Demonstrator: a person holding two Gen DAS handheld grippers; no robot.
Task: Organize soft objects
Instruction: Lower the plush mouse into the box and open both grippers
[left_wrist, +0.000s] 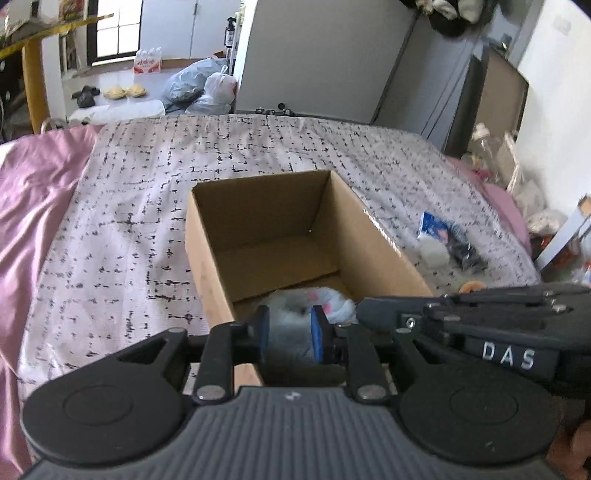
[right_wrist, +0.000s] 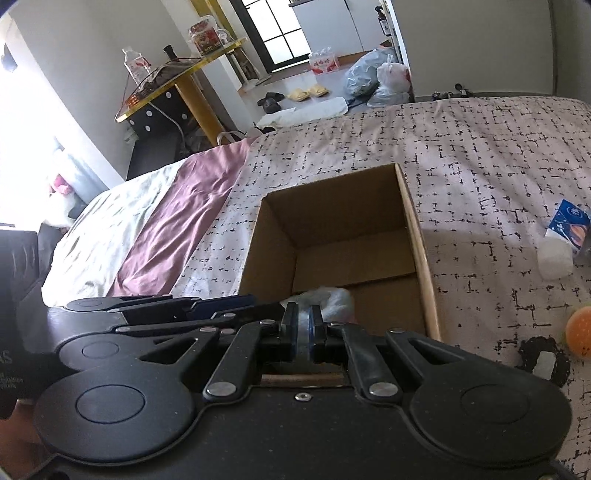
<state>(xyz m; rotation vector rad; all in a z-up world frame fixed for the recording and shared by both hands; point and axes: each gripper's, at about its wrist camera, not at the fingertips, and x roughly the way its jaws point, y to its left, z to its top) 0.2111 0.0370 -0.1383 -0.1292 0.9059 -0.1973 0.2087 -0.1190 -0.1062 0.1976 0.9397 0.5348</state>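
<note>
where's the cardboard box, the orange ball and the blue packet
cardboard box (left_wrist: 258, 218), left wrist view, inner back wall
orange ball (right_wrist: 580, 330), right wrist view, middle of its dotted surface at the right edge
blue packet (right_wrist: 567, 223), right wrist view, printed blue face

Soft bundle (left_wrist: 295, 314) blurred, lower part hidden behind left tongs (left_wrist: 290, 334); orange ball (right_wrist: 580, 332) cut off.

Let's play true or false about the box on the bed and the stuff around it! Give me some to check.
1. The cardboard box is open on top. True.
2. Both hand-held grippers hold the plastic bag. True: left hand-held gripper, right hand-held gripper.
3. The box is packed full. False: only the bag is visible inside, at the near end.
4. The orange ball is inside the box. False: it lies on the bedspread.
</note>
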